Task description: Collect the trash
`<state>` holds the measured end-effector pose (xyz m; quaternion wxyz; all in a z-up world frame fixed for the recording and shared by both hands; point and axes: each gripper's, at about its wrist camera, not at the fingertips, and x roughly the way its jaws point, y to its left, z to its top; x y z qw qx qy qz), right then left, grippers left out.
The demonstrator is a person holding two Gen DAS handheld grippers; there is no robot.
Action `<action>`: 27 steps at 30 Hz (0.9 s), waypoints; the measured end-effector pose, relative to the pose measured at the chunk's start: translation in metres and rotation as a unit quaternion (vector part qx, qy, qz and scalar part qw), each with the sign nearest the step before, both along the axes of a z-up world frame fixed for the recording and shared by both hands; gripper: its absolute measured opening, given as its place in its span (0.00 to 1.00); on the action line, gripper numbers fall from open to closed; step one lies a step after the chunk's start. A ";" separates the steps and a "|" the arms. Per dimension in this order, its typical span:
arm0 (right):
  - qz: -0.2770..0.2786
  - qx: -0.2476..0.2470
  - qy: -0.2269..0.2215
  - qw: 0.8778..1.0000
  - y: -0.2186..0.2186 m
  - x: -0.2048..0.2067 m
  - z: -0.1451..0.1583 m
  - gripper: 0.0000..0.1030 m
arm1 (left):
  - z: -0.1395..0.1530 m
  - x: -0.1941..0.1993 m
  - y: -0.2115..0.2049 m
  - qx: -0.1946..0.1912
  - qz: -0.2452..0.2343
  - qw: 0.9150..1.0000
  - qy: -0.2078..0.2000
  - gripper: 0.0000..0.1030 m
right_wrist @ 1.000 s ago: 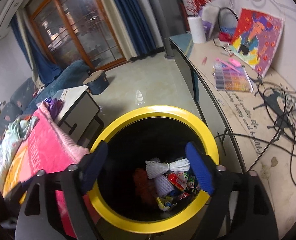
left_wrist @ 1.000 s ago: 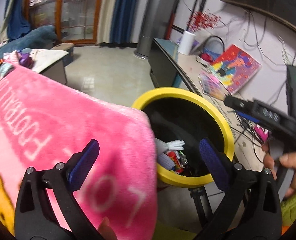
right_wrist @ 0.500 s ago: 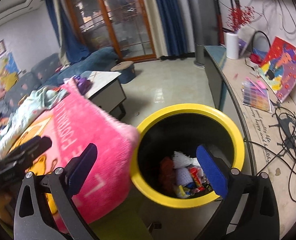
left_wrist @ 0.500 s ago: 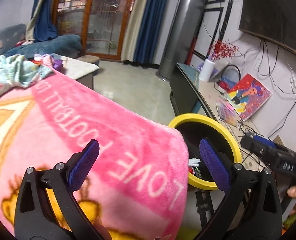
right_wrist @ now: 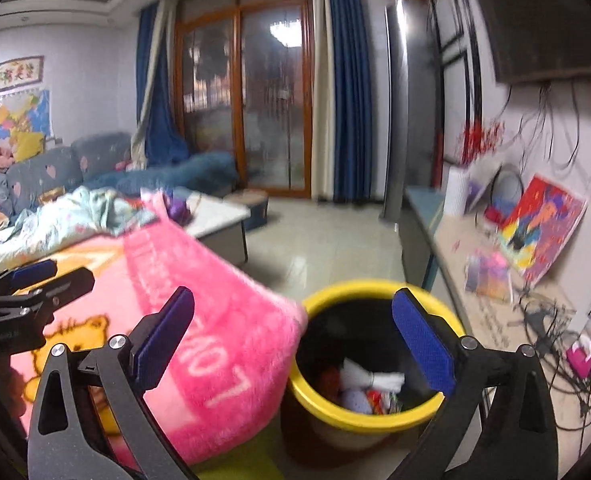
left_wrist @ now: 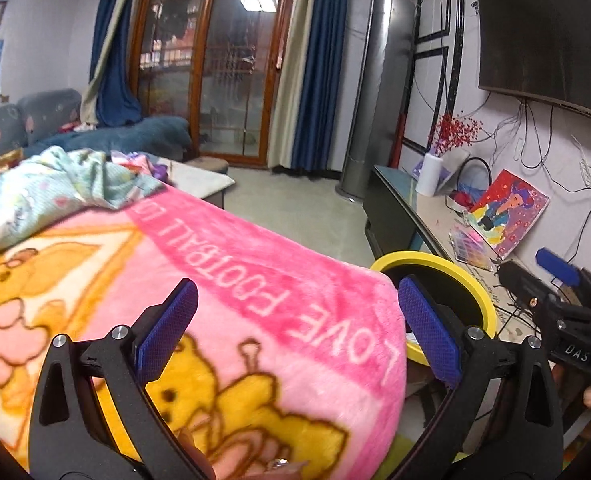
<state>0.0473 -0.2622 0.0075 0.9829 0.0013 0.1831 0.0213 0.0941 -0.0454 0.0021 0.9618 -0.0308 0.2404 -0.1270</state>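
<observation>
Fluffy pink fleece blanket (left_wrist: 255, 300), glossy yellow plastic bin (right_wrist: 375, 416), polished floor tiles (right_wrist: 327, 248)

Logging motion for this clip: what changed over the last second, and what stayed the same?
Both claws pulled back and tipped up from the yellow bin: it fills less of each view, and more room and pink blanket show. The right claw opened wider; the left claw stayed open. Neither took or released anything. The trash stayed in the bin, and bin and blanket kept their places.

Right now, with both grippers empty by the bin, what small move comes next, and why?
Probably swing both away from the bin to look for more trash. The left gripper and right gripper stand open and empty, and the bin already holds wrappers.
</observation>
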 end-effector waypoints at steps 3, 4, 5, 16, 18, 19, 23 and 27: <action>0.002 -0.008 -0.031 0.999 0.008 -0.014 0.002 0.94 | 0.002 -0.014 0.010 0.003 0.012 1.000 -0.012 0.89; 0.003 -0.002 -0.036 0.999 0.008 -0.017 0.003 0.94 | 0.001 -0.018 0.012 0.004 0.014 1.000 -0.014 0.89; 0.005 0.005 -0.040 0.999 0.009 -0.020 0.002 0.94 | 0.001 -0.022 0.014 0.005 0.017 1.000 -0.016 0.89; 0.023 0.009 -0.020 0.999 0.018 -0.016 -0.006 0.94 | -0.001 -0.036 0.024 0.004 0.031 0.999 -0.026 0.89; 0.021 0.009 -0.018 1.000 0.018 -0.016 -0.007 0.94 | -0.001 -0.038 0.024 0.003 0.031 0.999 -0.028 0.89; 0.021 0.011 -0.017 1.000 0.018 -0.015 -0.007 0.94 | -0.001 -0.038 0.024 0.003 0.030 0.999 -0.028 0.89; 0.022 0.010 -0.013 1.000 0.020 -0.013 -0.010 0.94 | 0.000 -0.038 0.024 0.003 0.031 0.999 -0.028 0.89; 0.023 0.011 -0.012 1.000 0.019 -0.013 -0.010 0.94 | -0.001 -0.038 0.024 0.003 0.030 0.999 -0.028 0.89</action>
